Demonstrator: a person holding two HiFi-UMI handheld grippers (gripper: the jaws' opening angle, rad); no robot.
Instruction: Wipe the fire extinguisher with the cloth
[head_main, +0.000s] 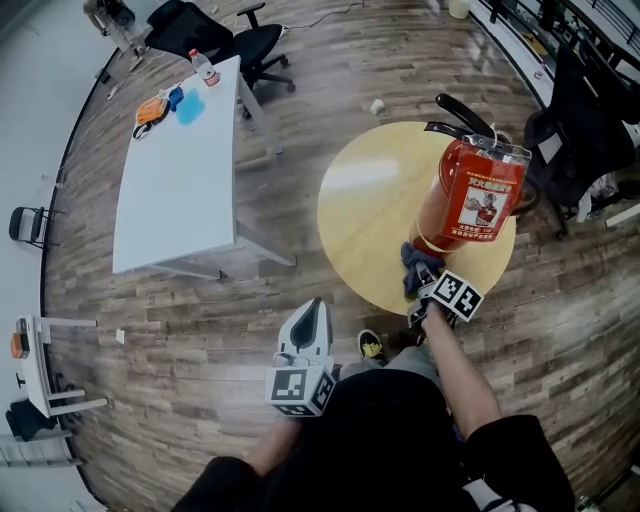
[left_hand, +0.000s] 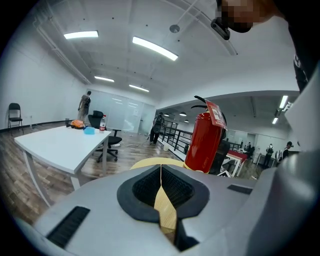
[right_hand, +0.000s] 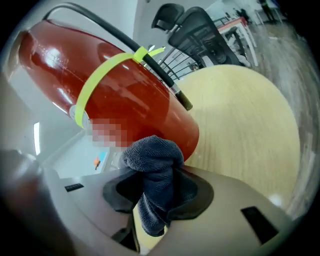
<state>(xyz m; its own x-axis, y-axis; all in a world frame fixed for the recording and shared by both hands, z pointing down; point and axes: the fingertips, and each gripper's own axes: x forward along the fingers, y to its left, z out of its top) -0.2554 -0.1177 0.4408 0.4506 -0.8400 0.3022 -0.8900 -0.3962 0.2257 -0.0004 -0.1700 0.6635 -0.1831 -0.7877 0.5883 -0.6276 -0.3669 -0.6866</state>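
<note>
A red fire extinguisher (head_main: 468, 198) with a black handle, a hose and a label stands upright on a round wooden table (head_main: 370, 200). My right gripper (head_main: 428, 290) is shut on a dark blue cloth (head_main: 418, 268), and the cloth is pressed against the extinguisher's lower body, near its yellow band. In the right gripper view the cloth (right_hand: 156, 172) bunches out of the jaws against the red cylinder (right_hand: 115, 95). My left gripper (head_main: 312, 318) hangs shut and holds nothing, away from the table over the floor. Its own view shows the extinguisher (left_hand: 204, 142) ahead.
A long white table (head_main: 175, 170) stands to the left with a bottle (head_main: 204, 68) and small items on it. Black office chairs (head_main: 250, 45) sit beyond it. Another dark chair (head_main: 580, 130) is right of the round table. A wood floor surrounds everything.
</note>
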